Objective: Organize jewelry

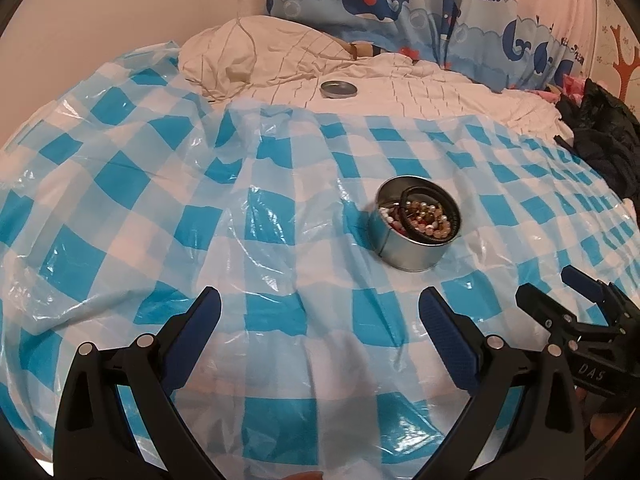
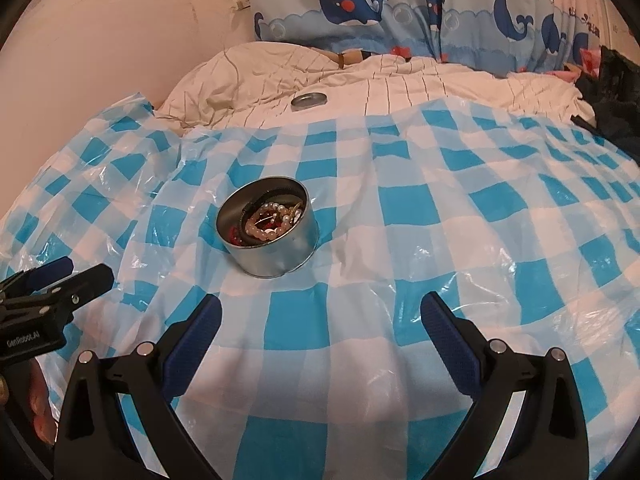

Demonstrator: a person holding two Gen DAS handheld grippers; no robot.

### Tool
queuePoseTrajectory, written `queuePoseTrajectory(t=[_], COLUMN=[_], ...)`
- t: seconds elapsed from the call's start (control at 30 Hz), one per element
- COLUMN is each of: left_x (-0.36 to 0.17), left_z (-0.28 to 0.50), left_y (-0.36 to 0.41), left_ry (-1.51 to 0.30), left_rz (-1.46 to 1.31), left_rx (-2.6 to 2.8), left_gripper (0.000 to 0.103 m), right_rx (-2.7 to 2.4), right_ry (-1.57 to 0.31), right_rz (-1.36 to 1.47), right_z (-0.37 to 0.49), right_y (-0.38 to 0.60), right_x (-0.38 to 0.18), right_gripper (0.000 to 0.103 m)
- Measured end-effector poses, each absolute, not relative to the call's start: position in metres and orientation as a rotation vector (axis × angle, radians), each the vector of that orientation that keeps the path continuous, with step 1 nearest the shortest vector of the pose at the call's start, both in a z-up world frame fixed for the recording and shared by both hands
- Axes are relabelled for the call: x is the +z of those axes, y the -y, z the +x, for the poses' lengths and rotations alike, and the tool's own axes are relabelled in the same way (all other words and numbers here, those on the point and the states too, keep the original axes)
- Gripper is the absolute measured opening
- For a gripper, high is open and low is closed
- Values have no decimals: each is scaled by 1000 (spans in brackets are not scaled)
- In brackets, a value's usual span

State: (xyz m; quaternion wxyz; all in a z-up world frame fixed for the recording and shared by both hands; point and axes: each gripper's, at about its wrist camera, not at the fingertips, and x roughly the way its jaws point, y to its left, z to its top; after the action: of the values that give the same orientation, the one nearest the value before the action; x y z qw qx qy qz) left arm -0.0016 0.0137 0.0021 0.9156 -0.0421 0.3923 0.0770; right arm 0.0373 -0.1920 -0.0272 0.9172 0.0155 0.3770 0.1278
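Observation:
A round metal tin point(image 1: 412, 254) point(image 2: 276, 254) stands on a blue-and-white checked plastic sheet point(image 1: 280, 208) point(image 2: 440, 208), holding bead and pearl jewelry point(image 1: 428, 216) point(image 2: 270, 222) piled inside. Its metal lid point(image 1: 338, 89) point(image 2: 309, 101) lies apart on the cream bedding behind. My left gripper point(image 1: 320, 304) is open, low over the sheet, with the tin ahead to its right. My right gripper point(image 2: 320, 312) is open too, the tin ahead to its left. Each gripper appears at the edge of the other's view: right gripper point(image 1: 560, 288), left gripper point(image 2: 68, 270). Nothing lies between either pair of fingers.
A cream pillow point(image 1: 248, 56) point(image 2: 240, 76) and quilt lie behind the sheet. A whale-print curtain point(image 1: 400, 0) point(image 2: 400, 4) hangs at the back. Dark clothing point(image 1: 604, 140) point(image 2: 616, 92) is heaped at the far right. A plain wall point(image 1: 100, 20) runs along the left.

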Motion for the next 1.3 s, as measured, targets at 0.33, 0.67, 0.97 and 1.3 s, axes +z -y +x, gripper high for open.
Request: queuePoseTrajectory(t=[0.33, 0.67, 0.97, 1.3], left_x=[9, 8, 9, 8], left_z=[-9, -11, -12, -13], left_y=[6, 9, 4, 2], left_ry=[-812, -827, -838, -841], left_rz=[-68, -47, -59, -54], left_rx=[112, 114, 117, 130], left_gripper=[95, 95, 95, 95], right_rx=[232, 246, 260, 264], right_ry=[-756, -762, -786, -801], right_rz=[26, 10, -12, -20], right_z=[19, 12, 7, 7], right_y=[212, 209, 200, 196], right_x=[-10, -4, -8, -12], right_gripper=[95, 95, 95, 95])
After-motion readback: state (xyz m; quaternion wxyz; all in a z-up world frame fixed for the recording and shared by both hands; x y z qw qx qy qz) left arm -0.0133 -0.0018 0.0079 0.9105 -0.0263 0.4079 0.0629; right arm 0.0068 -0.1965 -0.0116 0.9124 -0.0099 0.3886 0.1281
